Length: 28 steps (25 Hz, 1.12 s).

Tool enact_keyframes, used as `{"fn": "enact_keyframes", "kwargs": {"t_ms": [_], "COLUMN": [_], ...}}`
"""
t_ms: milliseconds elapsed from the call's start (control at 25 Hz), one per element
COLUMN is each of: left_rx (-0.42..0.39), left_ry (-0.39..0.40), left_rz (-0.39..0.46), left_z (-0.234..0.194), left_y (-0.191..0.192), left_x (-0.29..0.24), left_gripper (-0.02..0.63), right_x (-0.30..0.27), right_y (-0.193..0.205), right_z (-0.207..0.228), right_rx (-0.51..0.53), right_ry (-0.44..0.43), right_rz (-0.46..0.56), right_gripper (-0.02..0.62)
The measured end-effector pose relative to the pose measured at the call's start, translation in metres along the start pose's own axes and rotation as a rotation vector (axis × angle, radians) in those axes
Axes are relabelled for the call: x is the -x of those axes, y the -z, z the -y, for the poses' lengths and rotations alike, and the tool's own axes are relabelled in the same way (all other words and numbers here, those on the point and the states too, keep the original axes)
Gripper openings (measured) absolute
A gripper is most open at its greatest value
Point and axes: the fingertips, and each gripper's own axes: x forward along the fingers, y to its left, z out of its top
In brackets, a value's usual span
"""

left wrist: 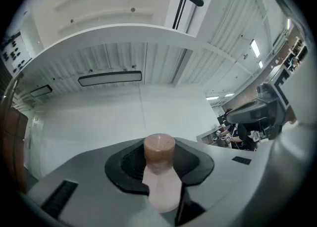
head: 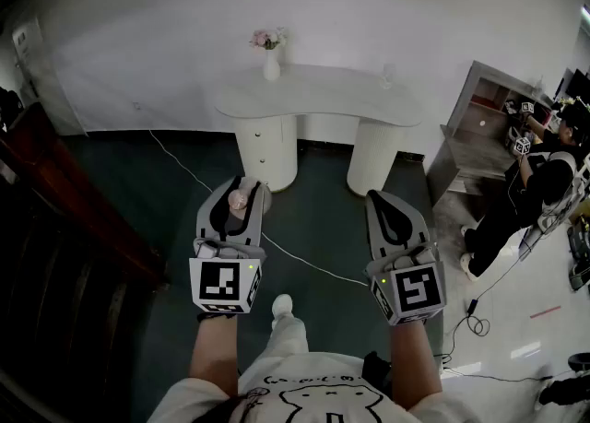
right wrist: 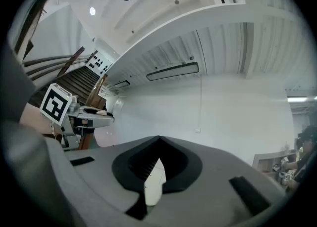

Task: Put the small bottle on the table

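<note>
The small bottle [left wrist: 159,148] looks light, rigid and smooth, so it may slip; the best hold is on its pale body below the brown cap. The left tongs [head: 240,196] are part-closed and pinch it there. The right tongs [right wrist: 156,161] are closed and empty. The counter [head: 318,89] stands well apart, at 12 o'clock

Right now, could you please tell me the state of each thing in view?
small bottle: capped, held off the table.
left gripper: jaws shut on the small bottle.
right gripper: jaws shut, empty.
vase: upright on the table, holding flowers.
</note>
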Motion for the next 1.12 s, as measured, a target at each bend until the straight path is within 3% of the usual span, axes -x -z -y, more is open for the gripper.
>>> {"fn": "enact_keyframes", "kwargs": {"t_ms": [560, 1120], "left_rx": [0.014, 0.030], "left_ry": [-0.001, -0.015], "left_rz": [0.009, -0.009], "left_z": [-0.021, -0.063], "left_y": [0.028, 0.086], "left_x": [-0.067, -0.217], "left_gripper": [0.124, 0.124], "right_x": [-0.064, -0.212], "right_y": [0.023, 0.071], "right_z": [0.034, 0.097], "right_rx": [0.006, 0.002], "right_ry": [0.019, -0.022], "right_rz": [-0.026, -0.049], "right_gripper": [-0.008, -0.008]}}
